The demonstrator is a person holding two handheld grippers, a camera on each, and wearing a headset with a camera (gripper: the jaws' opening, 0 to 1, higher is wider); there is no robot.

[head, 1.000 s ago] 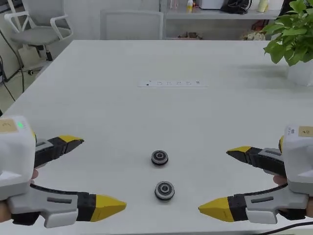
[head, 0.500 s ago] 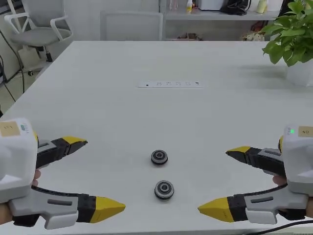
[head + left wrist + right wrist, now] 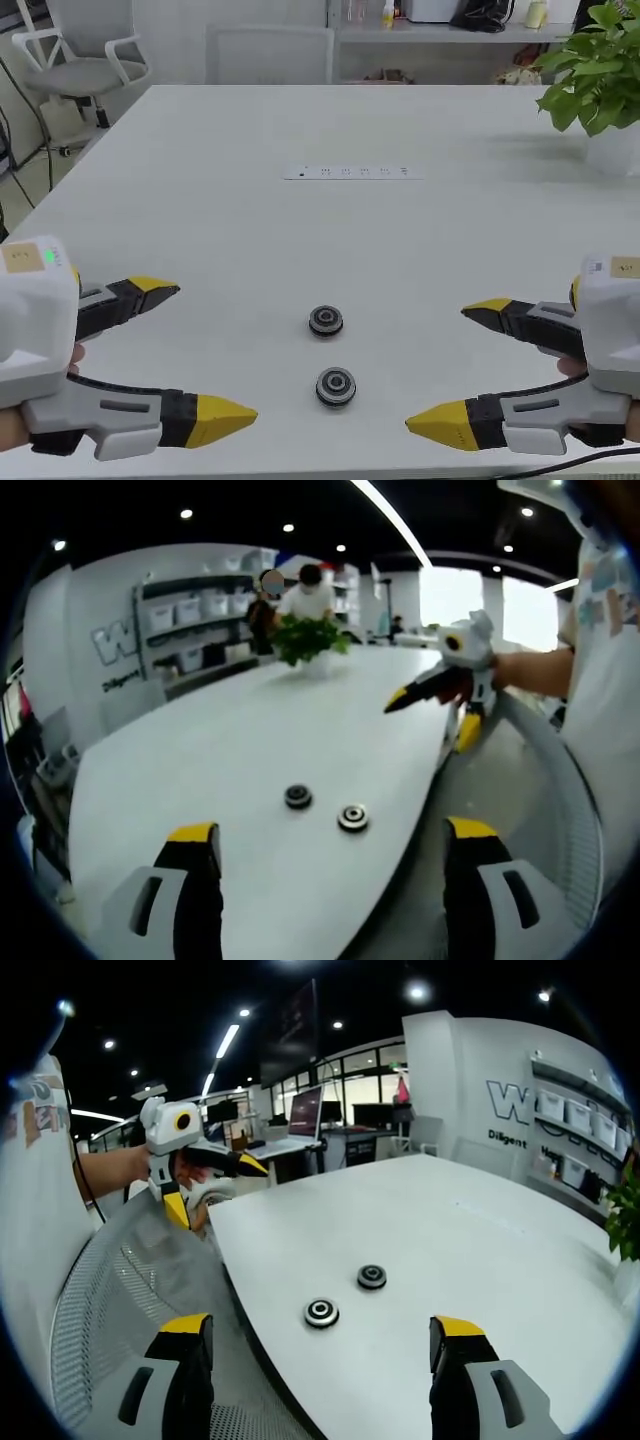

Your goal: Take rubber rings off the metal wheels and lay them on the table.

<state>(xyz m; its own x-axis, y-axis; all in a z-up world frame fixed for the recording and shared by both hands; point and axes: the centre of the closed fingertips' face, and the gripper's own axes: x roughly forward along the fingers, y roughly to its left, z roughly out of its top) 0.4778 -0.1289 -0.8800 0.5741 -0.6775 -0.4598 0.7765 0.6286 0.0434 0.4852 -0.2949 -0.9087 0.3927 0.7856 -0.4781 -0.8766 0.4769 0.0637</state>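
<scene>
2 wheels lie flat on the white table (image 3: 250, 220), near its front edge and between the 2 grippers. The far wheel (image 3: 326, 321) sits just behind the near wheel (image 3: 336, 388), and the 2 do not touch. Each has a dark ring (image 3: 319, 390) round its metal middle, so both rings are on.

The left gripper (image 3: 217, 352) is held left of the wheels, its jaws spread wide with nothing between them. The right gripper (image 3: 433, 368) is held to their right, jaws spread just as wide and empty. Neither touches a wheel.

Farther back a white socket strip (image 3: 354, 172) is set into the tabletop; its markings are too small to read. A plant (image 3: 598, 62) stands at the table's far right, and a chair (image 3: 90, 50) stands beyond its far left corner.

In the right gripper view the wall lettering (image 3: 512, 1120) shows a big "W" with "Diligent" beneath it; the rest is cut off. The pale stickers on top of the grippers cannot be read.
</scene>
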